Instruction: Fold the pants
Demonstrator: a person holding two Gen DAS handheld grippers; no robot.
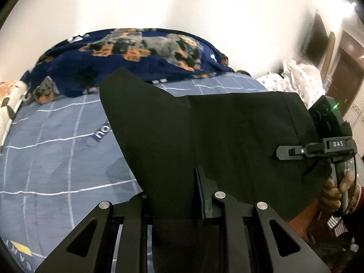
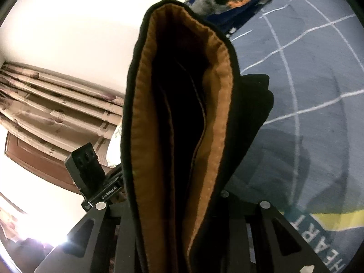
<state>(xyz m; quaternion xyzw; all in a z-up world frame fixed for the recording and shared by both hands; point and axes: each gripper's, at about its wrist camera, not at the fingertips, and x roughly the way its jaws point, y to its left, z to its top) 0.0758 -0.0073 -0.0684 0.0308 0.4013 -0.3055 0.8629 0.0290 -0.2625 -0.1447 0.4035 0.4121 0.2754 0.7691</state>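
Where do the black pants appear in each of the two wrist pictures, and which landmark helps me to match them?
Left wrist view: the black pants fill the centre and right, lifted above the bed, pinched in the left tongs.
Right wrist view: the pants rise up the centre, showing the brown waistband lining, held in the right tongs.
Shared landmark: the blue bedsheet with white lines.

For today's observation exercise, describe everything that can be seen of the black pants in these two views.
The black pants are plain, dark, matte cloth, lifted off the blue grid-patterned bedsheet and stretched between the two grippers. The left gripper is shut on one edge; the right gripper pinches the far side. From the right wrist view the waistband gapes open, showing a tan-brown lining band inside. One pointed corner sticks up toward the dog-print blanket. No fold is finished yet.
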